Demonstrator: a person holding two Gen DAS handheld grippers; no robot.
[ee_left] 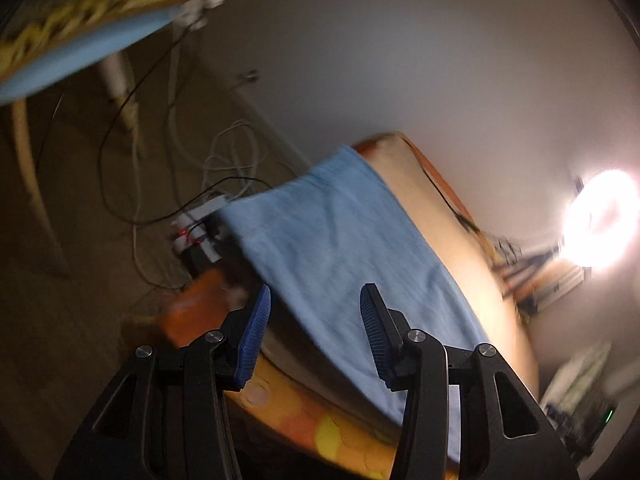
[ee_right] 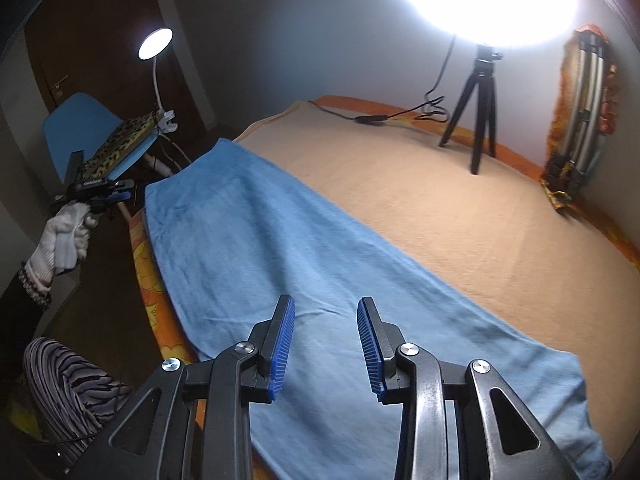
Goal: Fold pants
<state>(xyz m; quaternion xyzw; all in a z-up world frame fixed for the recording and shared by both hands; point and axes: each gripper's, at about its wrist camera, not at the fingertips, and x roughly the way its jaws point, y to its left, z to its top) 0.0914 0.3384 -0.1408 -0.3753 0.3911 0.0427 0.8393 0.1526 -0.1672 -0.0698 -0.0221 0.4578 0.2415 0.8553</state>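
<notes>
Light blue pants (ee_right: 304,264) lie flat and lengthwise along the near side of a bed covered by a beige blanket (ee_right: 460,208). My right gripper (ee_right: 326,308) hovers over the middle of the pants, open, with nothing between its blue pads. My left gripper (ee_left: 316,300) is open too, off the bed's corner and just short of one end of the pants (ee_left: 340,240), which hangs over the bed edge. The right wrist view shows that left gripper (ee_right: 120,196) far left, in a white-gloved hand (ee_right: 66,236), clear of the fabric. The left wrist view is blurred.
A ring light (ee_right: 488,0) on a small black tripod (ee_right: 480,120) stands at the back of the bed, its cable across the blanket. A blue chair (ee_right: 76,128) and desk lamp (ee_right: 155,43) stand left. Cables and a power strip (ee_left: 200,224) lie on the floor.
</notes>
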